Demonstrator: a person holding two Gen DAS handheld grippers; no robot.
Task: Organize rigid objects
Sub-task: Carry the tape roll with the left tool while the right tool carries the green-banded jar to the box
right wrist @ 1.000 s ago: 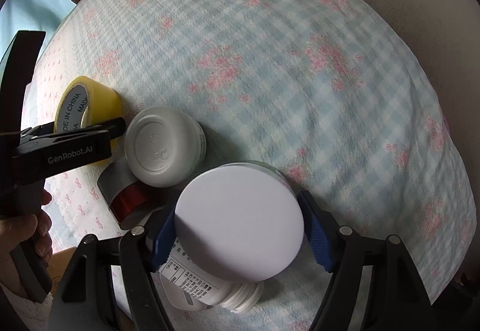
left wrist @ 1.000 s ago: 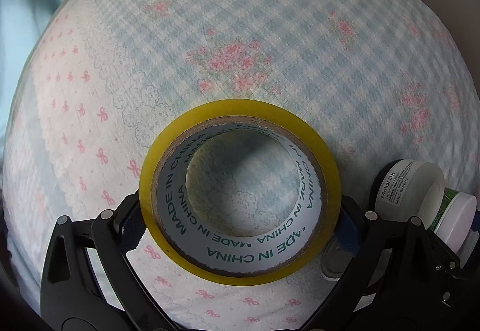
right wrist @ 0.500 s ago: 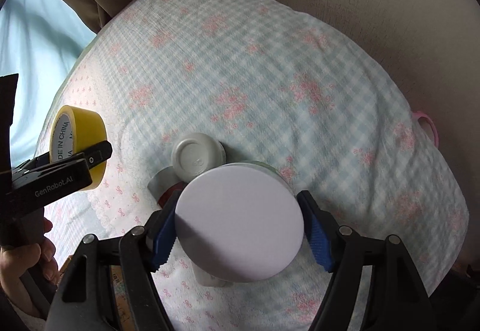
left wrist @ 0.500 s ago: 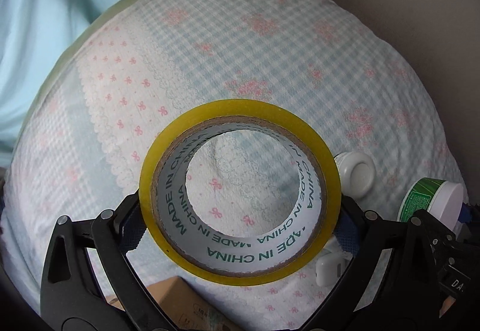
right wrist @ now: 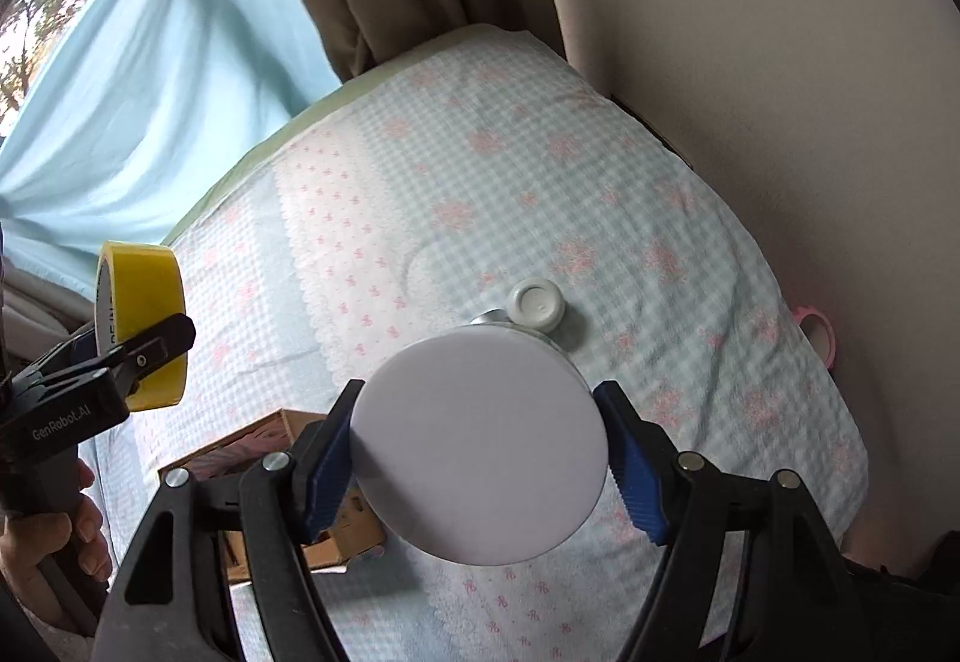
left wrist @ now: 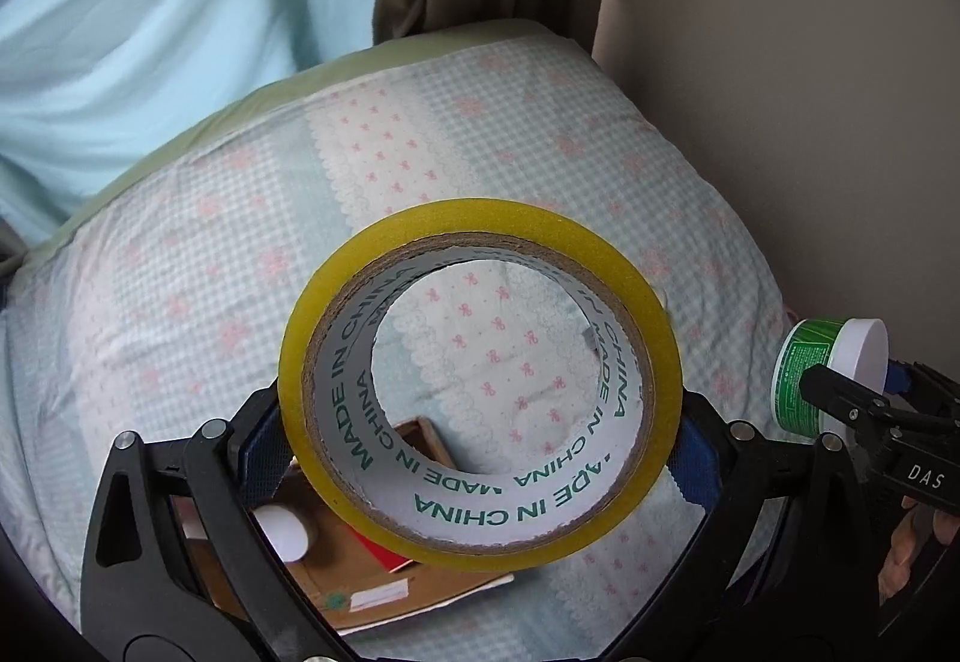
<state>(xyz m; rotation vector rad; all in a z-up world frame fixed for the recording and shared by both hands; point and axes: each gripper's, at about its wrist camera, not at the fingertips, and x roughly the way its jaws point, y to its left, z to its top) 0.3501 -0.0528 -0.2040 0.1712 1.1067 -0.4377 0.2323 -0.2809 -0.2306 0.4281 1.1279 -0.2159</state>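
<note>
Left tongs [left wrist: 480, 458] grasp a yellow tape roll [left wrist: 480, 386], its hole facing the camera; right tongs [right wrist: 480, 452] grasp a white-lidded jar [right wrist: 480, 446], lid toward the camera, above the gingham bed [right wrist: 600, 182].

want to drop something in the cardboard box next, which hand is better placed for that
Left, probably. The left gripper holds the yellow tape roll right over the open cardboard box, seen through its core. The right gripper, clamping the white-lidded jar, sits beside the box.
</note>
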